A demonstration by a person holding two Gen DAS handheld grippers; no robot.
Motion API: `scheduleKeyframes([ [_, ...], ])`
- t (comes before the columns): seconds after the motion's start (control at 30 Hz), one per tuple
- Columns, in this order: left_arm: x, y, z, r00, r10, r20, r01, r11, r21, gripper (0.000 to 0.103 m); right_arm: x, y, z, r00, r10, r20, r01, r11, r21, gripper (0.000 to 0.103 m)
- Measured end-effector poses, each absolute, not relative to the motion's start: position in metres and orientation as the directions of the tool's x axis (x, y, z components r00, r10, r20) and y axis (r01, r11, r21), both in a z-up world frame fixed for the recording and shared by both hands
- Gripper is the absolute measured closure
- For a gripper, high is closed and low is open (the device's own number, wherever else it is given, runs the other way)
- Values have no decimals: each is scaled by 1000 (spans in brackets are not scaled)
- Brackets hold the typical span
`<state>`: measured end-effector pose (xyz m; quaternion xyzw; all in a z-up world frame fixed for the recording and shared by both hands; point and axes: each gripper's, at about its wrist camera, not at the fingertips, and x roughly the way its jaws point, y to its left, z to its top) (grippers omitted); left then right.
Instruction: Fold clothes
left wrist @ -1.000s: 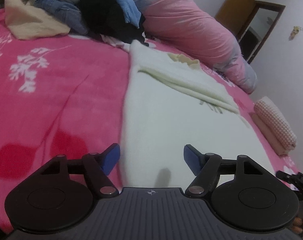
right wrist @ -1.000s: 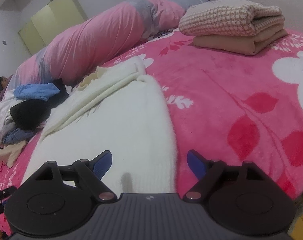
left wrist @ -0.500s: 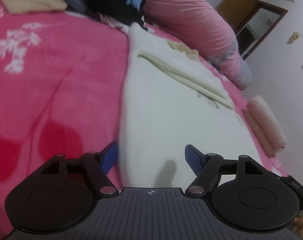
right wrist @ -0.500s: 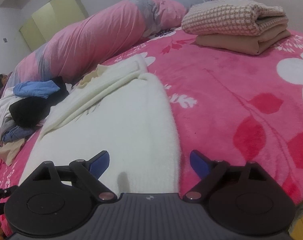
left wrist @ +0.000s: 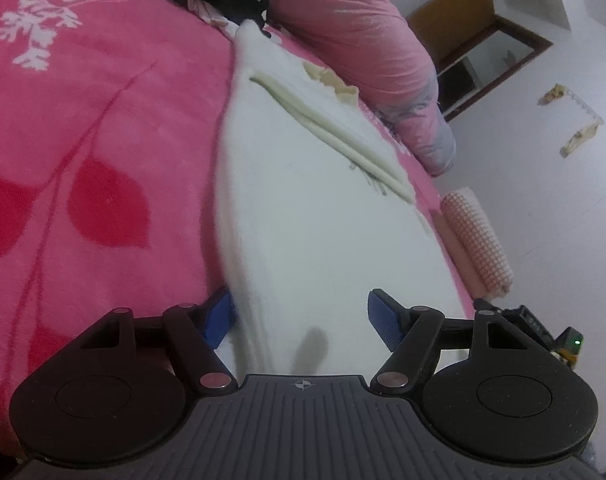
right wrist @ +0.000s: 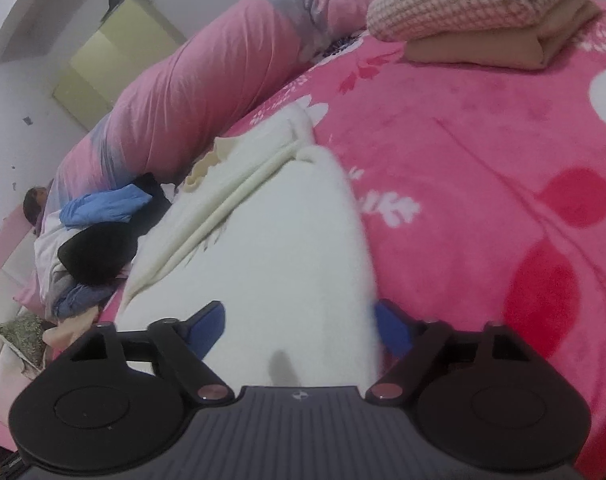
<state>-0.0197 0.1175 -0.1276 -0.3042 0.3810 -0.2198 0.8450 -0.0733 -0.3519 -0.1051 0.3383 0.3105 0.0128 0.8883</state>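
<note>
Now both grippers, left (left wrist: 303, 316) and right (right wrist: 299, 324), gape wide over the white sweater's (left wrist: 315, 216) near corners; pink blanket (right wrist: 483, 184) lies beneath.

Both the left tool (left wrist: 301, 316) and the right tool (right wrist: 299, 326) sit low, fingers spread wide.

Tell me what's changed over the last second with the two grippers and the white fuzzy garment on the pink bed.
Both grippers moved forward onto the white fuzzy garment: left gripper now straddles its left edge, right gripper its right edge. Both remain open; nothing gripped. The garment and the folded checked stack haven't moved.
</note>
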Motion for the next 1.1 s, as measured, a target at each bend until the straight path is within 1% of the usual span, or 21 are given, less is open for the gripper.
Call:
scheduleKeyframes([
  [0.1,-24,118,-128,617,-606,-502,143,714,-686,38,-80,-357,-107,802,273,-532,177,742,647,29],
  [0.2,-30,125,-132,600,-663,-448,156,646,-747,43,-97,-357,-105,794,329,-511,154,704,693,33],
  [0.27,-34,127,-136,589,-688,-424,163,615,-771,44,-104,-357,-105,786,376,-491,140,666,733,39],
  [0.33,-34,126,-138,582,-688,-434,155,618,-771,45,-106,-357,-107,775,424,-468,126,622,773,43],
  [0.43,-28,123,-140,582,-679,-448,122,618,-777,45,-96,-356,-109,773,406,-488,153,626,764,47],
  [0.5,-26,121,-139,586,-669,-457,102,620,-778,46,-89,-355,-112,777,409,-478,157,610,777,50],
  [0.63,-34,121,-139,597,-652,-466,88,631,-771,49,-92,-348,-114,767,397,-504,173,629,758,63],
  [0.77,-41,118,-137,601,-644,-474,106,652,-751,49,-106,-345,-126,745,434,-507,179,602,778,74],
  [0.9,-39,101,-130,576,-657,-486,150,670,-727,50,-105,-345,-132,756,444,-481,178,568,804,76],
  [0.97,-41,89,-126,574,-640,-511,179,707,-684,50,-102,-342,-132,758,449,-473,167,568,806,76],
  [1.03,-43,82,-126,582,-608,-540,179,744,-644,50,-102,-340,-133,761,438,-479,168,579,798,77],
  [1.1,-42,82,-127,586,-601,-543,152,741,-654,50,-103,-341,-136,766,432,-476,170,578,798,78],
])
